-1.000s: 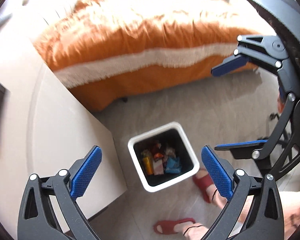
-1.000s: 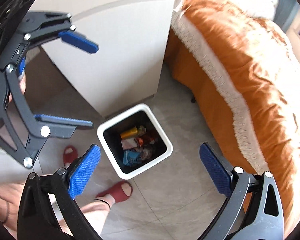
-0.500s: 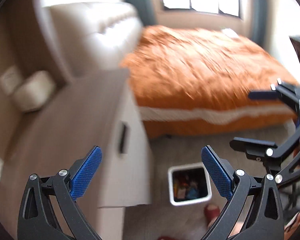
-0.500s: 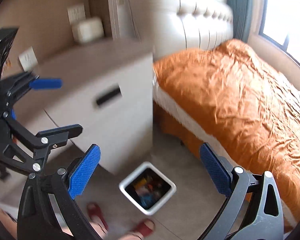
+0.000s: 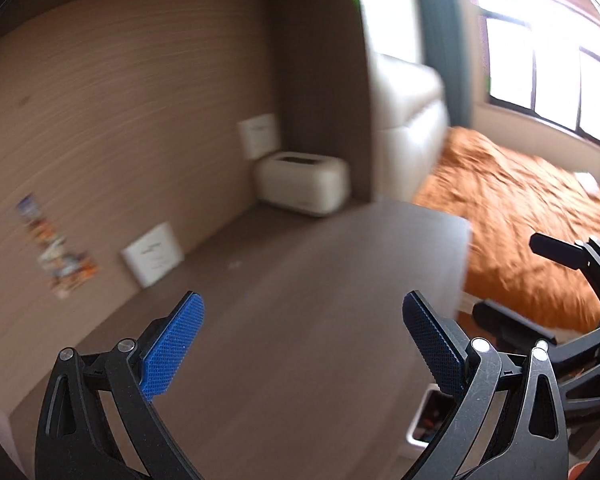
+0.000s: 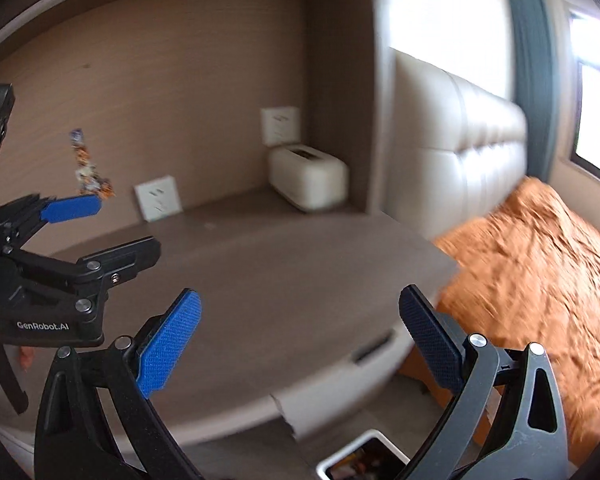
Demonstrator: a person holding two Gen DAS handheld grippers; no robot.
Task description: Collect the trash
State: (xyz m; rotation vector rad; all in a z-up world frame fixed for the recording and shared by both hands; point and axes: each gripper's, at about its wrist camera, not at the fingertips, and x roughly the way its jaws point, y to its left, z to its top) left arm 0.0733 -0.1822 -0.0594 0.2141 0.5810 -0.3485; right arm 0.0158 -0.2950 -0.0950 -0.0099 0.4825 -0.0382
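Note:
A colourful snack wrapper (image 5: 56, 250) leans against the wood wall at the back left of the bedside cabinet top (image 5: 300, 300); it also shows in the right wrist view (image 6: 89, 170). My left gripper (image 5: 300, 344) is open and empty above the cabinet top. My right gripper (image 6: 298, 340) is open and empty over the cabinet's front part. The white trash bin (image 6: 360, 462), with trash inside, stands on the floor below the cabinet; only its corner shows in the left wrist view (image 5: 428, 420). The left gripper (image 6: 100, 228) shows in the right wrist view, the right gripper (image 5: 520, 284) in the left.
A cream tissue box (image 5: 304, 182) sits in the cabinet's back corner. Two white wall sockets (image 5: 154, 254) (image 5: 259, 135) are on the wall. The orange bed (image 5: 540, 216) and padded headboard (image 6: 452, 136) lie to the right. The cabinet drawer has a slot handle (image 6: 372, 350).
Both grippers have swung up from looking down into the bin to facing the cabinet top and wall. The bin has dropped to the bottom edge of both views. Jaws stayed open.

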